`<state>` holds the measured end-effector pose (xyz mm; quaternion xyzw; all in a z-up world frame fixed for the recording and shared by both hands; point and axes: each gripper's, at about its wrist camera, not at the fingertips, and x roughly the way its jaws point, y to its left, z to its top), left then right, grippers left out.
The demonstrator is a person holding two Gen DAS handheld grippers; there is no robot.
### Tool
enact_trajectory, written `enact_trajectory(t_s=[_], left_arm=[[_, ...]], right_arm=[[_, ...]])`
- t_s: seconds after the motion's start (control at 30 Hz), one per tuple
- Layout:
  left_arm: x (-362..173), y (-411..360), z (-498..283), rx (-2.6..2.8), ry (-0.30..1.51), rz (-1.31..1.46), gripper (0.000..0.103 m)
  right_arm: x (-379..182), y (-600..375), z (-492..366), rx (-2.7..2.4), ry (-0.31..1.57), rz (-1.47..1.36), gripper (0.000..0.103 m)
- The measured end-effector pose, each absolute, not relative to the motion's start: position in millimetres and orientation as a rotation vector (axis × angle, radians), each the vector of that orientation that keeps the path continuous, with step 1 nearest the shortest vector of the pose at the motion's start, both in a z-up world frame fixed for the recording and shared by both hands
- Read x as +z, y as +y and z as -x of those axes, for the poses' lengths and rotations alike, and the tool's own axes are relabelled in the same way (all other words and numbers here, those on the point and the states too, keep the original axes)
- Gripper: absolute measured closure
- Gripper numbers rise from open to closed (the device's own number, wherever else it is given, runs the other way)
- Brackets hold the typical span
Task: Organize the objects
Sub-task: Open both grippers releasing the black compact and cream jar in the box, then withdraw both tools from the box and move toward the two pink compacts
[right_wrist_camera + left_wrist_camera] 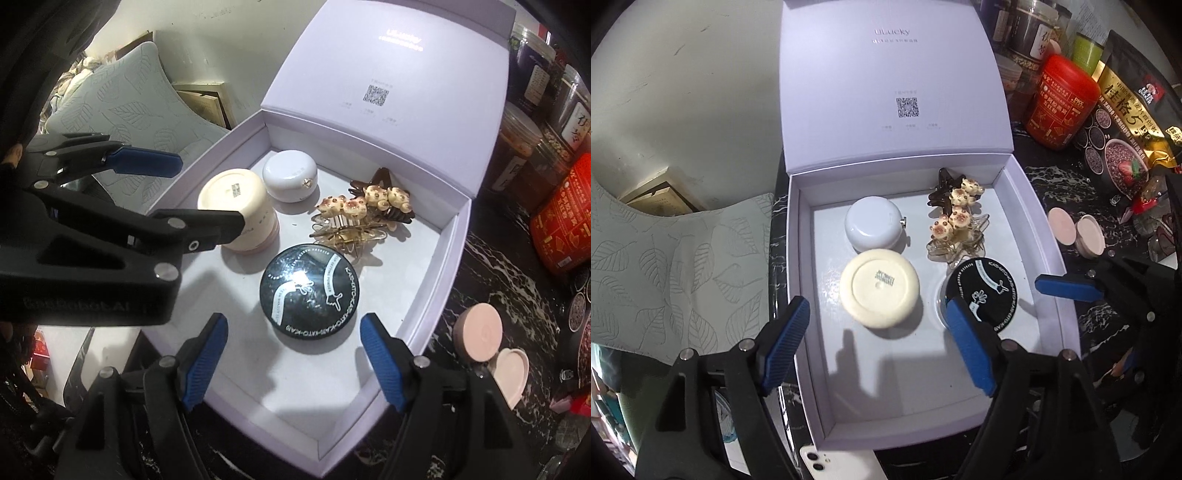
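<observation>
The box [436, 266] already held four things. The black tin [308, 290] sat just ahead of the right gripper [293, 362], jaws apart. The left gripper [879, 343] was open too. Two pink pots [480, 338] waited outside.

In the box [436, 258], jars [236, 210] sit left of hair clips [364, 212]

Both grippers, left gripper [877, 341] and right gripper [293, 363], show black frames, silver screws, ribbed blue fingertip pads [205, 369].
</observation>
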<state>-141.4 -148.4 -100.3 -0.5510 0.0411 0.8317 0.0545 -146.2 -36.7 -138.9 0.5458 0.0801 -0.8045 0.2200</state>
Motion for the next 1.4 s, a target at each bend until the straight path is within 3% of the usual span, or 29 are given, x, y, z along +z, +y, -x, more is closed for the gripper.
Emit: enact_trajectory(t_s=[0.33,0.87,1.4], left_arm=[[-75,-153,122,2.583,0.09,1.636,0.021],[-41,-128,81,2.628,0.07,1.541,0.019],[-32,-64,60,2.553,0.12,1.481,0.019]], right_arm=[[-113,-34,130,-2.249,0.221,-1.461,0.027],[-80,-9,98,-2.351,0.237,-1.382,0.007],[-64,58,59,-2.487,0.167,-1.406,0.004]])
